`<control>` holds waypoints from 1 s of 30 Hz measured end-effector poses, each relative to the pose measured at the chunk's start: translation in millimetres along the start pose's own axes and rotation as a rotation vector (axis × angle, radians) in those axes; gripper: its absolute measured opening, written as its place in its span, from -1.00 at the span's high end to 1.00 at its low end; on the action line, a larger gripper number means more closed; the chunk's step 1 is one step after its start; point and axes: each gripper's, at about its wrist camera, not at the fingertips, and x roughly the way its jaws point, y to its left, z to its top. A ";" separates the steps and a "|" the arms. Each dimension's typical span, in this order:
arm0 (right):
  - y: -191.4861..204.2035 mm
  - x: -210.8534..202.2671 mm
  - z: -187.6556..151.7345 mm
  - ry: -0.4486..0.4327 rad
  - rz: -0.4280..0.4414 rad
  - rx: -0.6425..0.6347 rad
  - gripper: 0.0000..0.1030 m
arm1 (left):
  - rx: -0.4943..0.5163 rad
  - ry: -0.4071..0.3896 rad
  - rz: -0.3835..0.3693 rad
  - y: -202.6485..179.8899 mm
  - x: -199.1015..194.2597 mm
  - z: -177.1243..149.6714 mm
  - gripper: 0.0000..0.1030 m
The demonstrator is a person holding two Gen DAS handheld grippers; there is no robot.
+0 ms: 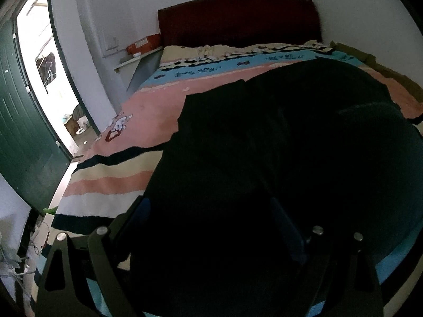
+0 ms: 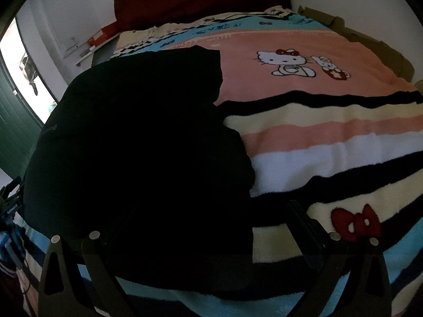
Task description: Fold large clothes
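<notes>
Large black soft garment (image 2: 137,137) spread on my striped pink blanket (image 2: 330,137) | left gripper (image 1: 208,227), right gripper (image 2: 211,227) both spread wide, empty | limp, light; pinch near hem corners.

Both wrist cams low and close over bed (image 1: 111,185), facing headboard (image 1: 238,18); both share black garment (image 2: 137,145), blanket, door at left.

Black garment (image 1: 277,171) hides both hand-held grippers' fingertips and blanket beneath.

No legible text; dark script on the blanket's (image 2: 304,132) blue band is unreadable.
</notes>
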 end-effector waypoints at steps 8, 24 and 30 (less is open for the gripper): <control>0.9 -0.4 0.6 -0.002 0.002 -0.003 -0.98 | 0.007 -0.026 0.000 2.2 -3.9 -1.2 -0.79; 8.4 -2.4 8.4 -0.014 0.002 -0.021 -0.98 | -0.020 -0.064 -0.005 17.2 -11.5 -0.9 -0.79; 3.9 -4.8 23.4 -0.035 0.020 -0.015 -0.99 | -0.124 -0.029 -0.102 58.9 0.3 16.2 -0.79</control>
